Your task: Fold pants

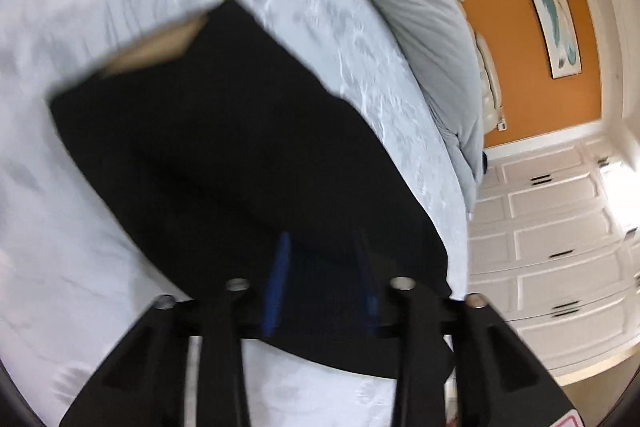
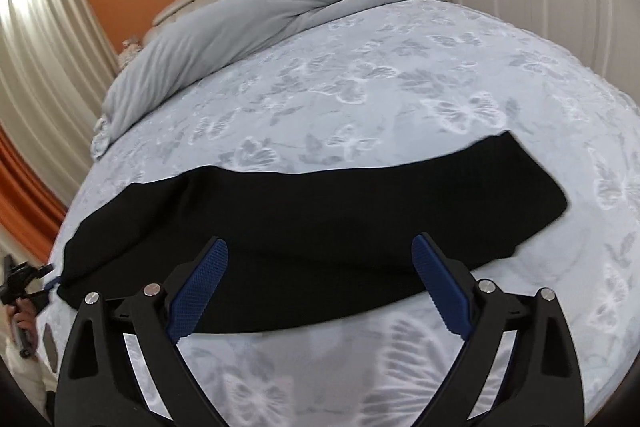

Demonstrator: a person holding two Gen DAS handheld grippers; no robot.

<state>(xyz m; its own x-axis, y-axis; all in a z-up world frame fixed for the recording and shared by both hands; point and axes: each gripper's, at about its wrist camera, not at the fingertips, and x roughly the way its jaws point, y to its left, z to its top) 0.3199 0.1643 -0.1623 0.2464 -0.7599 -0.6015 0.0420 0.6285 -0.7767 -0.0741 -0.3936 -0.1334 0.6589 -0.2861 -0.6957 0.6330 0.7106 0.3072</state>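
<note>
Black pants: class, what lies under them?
The pants lie flat on the butterfly-print bedspread, which shows all around them. The bedspread directly beneath is covered, so anything there is hidden.

Bed (image 2: pixel 400 83) with pale butterfly-print cover carries everything. Black pants (image 2: pixel 304 211) lie flat across its near part, folded into a long band. Grey duvet (image 2: pixel 224 39) bunched in a heap at the headboard end, well apart from pants.
</note>
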